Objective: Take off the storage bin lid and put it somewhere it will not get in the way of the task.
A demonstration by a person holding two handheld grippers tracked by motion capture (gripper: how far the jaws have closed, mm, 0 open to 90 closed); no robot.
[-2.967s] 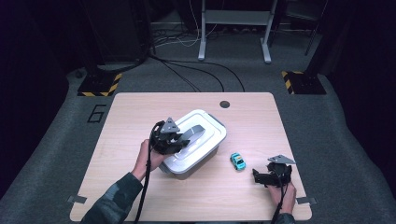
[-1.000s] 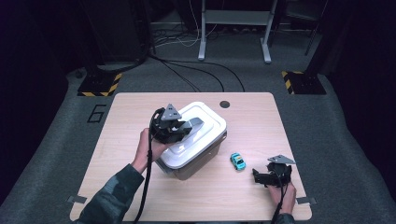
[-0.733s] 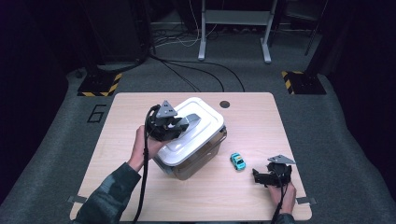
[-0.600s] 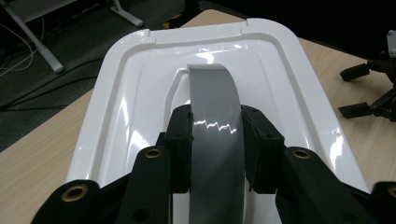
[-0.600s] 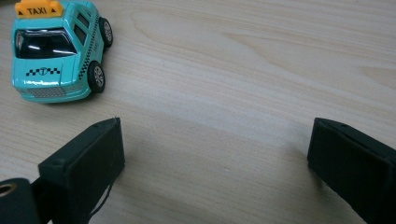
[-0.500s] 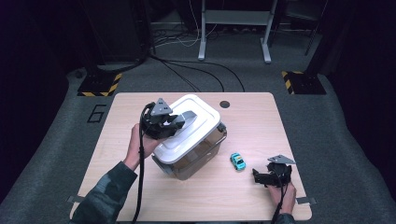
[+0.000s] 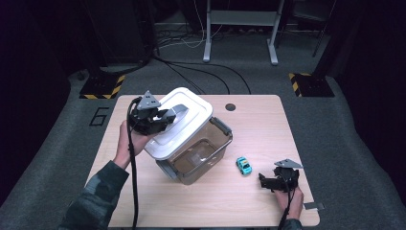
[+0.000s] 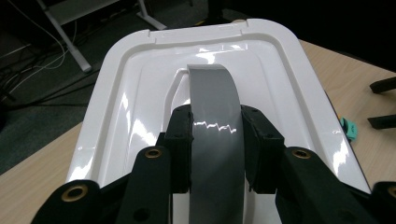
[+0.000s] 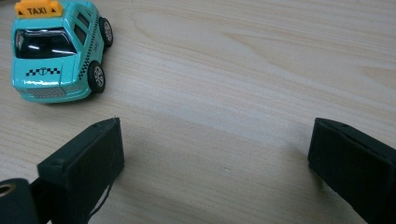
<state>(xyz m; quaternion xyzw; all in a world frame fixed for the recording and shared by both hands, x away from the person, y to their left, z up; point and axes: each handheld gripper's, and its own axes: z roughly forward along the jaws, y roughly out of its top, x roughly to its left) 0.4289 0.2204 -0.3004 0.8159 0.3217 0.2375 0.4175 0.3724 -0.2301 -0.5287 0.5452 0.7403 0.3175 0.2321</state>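
Observation:
A white lid (image 7: 189, 127) with a grey handle (image 7: 178, 110) hangs tilted over the left part of a clear plastic bin (image 7: 203, 155). My left gripper (image 7: 167, 117) is shut on that handle. In the left gripper view the black pads (image 8: 180, 144) press both sides of the grey handle (image 8: 212, 93) above the white lid (image 8: 135, 98). A teal toy taxi (image 7: 244, 165) stands on the table right of the bin. My right gripper (image 7: 263, 181) rests open near the front right edge. In the right gripper view its jaws (image 9: 219, 154) stand wide apart, with the taxi (image 9: 51, 51) ahead and to the left.
The wooden table (image 7: 273, 124) has a round cable hole (image 7: 231, 107) at the back. Cables and a metal stand (image 7: 239, 28) lie on the dark floor beyond. The bin's open inside looks bare. The taxi (image 8: 348, 128) peeks past the lid's right edge.
My left gripper has lifted the lid up and to the left, tilting it off the bin and uncovering the bin's right side. The right gripper and the taxi have stayed put.

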